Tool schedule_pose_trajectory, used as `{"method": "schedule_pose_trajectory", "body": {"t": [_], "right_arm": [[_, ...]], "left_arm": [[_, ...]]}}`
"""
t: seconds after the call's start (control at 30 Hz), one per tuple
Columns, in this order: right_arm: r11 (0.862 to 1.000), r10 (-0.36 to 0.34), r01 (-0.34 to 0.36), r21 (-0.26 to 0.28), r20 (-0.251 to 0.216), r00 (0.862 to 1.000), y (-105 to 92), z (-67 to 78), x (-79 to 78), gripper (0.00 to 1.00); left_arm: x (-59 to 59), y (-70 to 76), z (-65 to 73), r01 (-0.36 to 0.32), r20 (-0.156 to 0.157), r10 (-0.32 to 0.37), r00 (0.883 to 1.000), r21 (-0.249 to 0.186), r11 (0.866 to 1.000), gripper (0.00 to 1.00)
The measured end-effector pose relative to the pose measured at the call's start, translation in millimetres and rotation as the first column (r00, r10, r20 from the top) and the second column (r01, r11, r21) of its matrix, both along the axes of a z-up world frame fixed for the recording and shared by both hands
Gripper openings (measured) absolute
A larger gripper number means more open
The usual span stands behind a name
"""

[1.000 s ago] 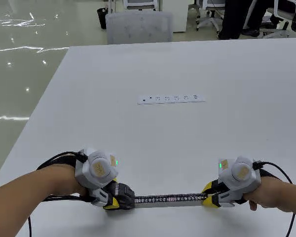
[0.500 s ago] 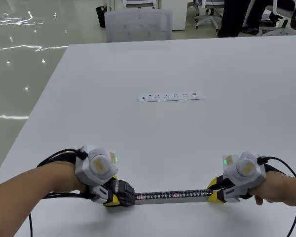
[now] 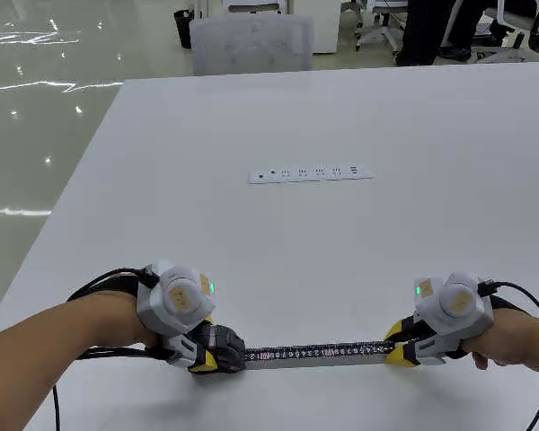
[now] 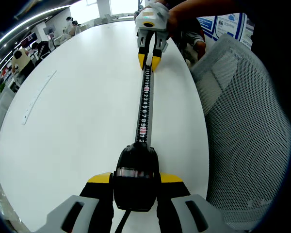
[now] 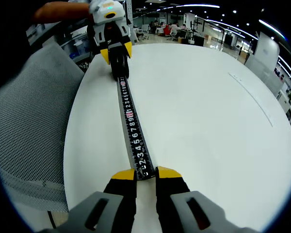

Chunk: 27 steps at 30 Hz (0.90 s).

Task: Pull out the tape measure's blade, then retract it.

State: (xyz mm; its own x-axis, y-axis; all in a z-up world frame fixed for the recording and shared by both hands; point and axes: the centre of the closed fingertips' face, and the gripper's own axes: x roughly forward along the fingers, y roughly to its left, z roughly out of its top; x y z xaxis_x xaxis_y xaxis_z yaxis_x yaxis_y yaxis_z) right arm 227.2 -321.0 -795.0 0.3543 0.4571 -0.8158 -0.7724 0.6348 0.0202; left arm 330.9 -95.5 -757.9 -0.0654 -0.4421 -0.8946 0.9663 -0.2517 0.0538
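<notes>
- Two grippers hold the tape stretched between them along the near edge of the table (image 3: 359,251). The left gripper (image 3: 204,359) has the case (image 3: 223,348), and the right gripper (image 3: 393,344) has the tip of the blade (image 3: 314,353).
- More blade is out than a second ago. In the head view the right gripper has slid further to the person's right, while the left gripper and the case sit where they were, so the exposed run is longer.
- On the left gripper, the fingers (image 4: 100,178) are spread only as wide as the black case and press on both of its sides. The case rests low on the table.
- On the right gripper, the fingers (image 5: 124,174) are almost together, pinching the blade's end, with the lowest numbers just in front of the yellow tips.
- Between the two grippers the blade runs straight and flat, close over the table. Whether it touches the surface I cannot tell.
- By my reading, the pull-out is under way and going cleanly, with no kink or twist in the blade. Retraction has not begun.
- Next comes stopping the pull and guiding the tip back toward the case under grip. A bare release would probably let the spring whip the blade home.
- One power strip (image 3: 311,174) lies well apart, mid-table, clear of the work.
</notes>
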Motion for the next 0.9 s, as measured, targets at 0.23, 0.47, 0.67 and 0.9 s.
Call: {"method": "schedule_pose_trajectory", "body": {"t": [0.23,0.47,0.67,0.9], "right_arm": [[1.0,-0.006,0.006,-0.004,-0.002,1.0,-4.3,-0.1,-1.8,0.12],[1.0,-0.006,0.006,-0.005,-0.002,1.0,-6.8,0.4,-4.0,0.12],[1.0,-0.01,0.01,-0.006,-0.007,1.0,-8.2,-0.1,-4.7,0.12],[1.0,-0.012,0.012,-0.01,-0.014,1.0,-7.9,-0.7,-4.4,0.13]], "left_arm": [[0.1,0.1,0.0,0.001,0.001,-0.001,1.0,0.001,1.0,0.31],[-0.3,0.3,0.3,0.0,0.001,0.0,1.0,-0.001,1.0,0.31],[-0.4,-0.1,0.1,0.001,0.001,-0.001,1.0,0.0,1.0,0.31],[-0.8,-0.5,0.0,0.005,0.004,-0.005,1.0,0.005,1.0,0.31]]}}
